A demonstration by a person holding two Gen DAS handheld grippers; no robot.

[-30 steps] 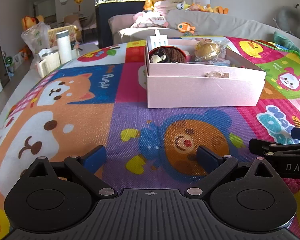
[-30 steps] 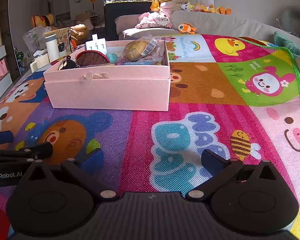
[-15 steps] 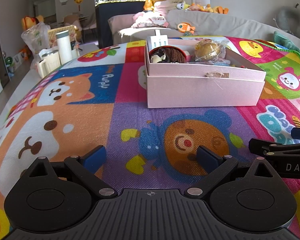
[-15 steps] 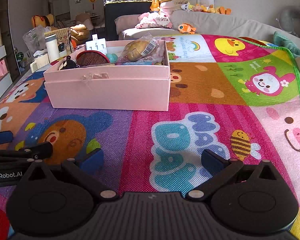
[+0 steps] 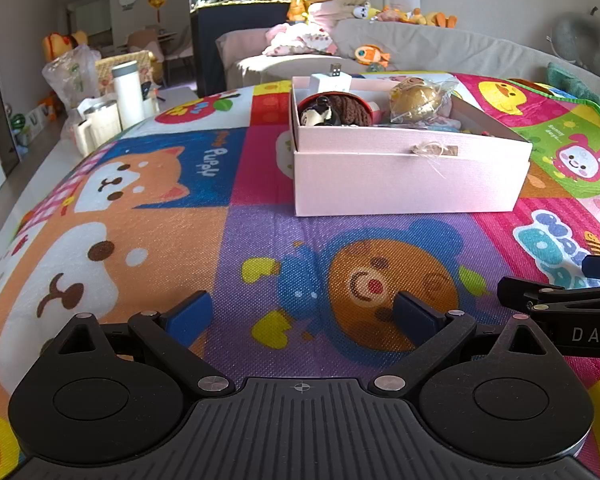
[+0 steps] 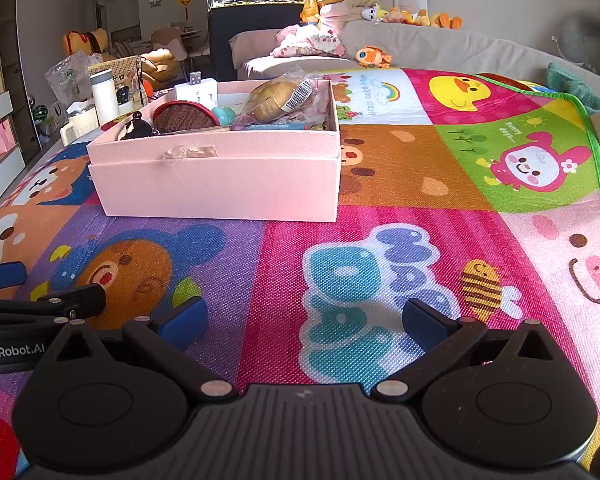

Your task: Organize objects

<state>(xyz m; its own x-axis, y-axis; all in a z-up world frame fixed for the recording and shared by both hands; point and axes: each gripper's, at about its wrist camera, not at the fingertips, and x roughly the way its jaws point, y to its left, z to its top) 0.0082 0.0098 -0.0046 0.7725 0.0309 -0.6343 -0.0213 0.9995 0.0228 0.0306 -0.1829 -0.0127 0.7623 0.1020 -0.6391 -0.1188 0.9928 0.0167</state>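
Pink cardboard box point(image 5: 404, 178), already packed with small objects, is seen at upper centre on the play mat point(image 5: 260, 240). Left gripper point(image 5: 300, 312) and right gripper point(image 6: 304, 320) are held low before it, jaws wide apart, nothing gripped.

The right hand-held gripper point(image 6: 305, 320) hangs wide open over the play mat point(image 6: 420, 184), well short of the pink box point(image 6: 220, 184).

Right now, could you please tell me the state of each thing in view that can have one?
Left gripper: open, empty, low over the mat.
Right gripper: open, empty, low over the mat.
Pink box: lid off, filled with items.
Bagged round item: sealed, resting in the box.
White bottle: upright, capped.
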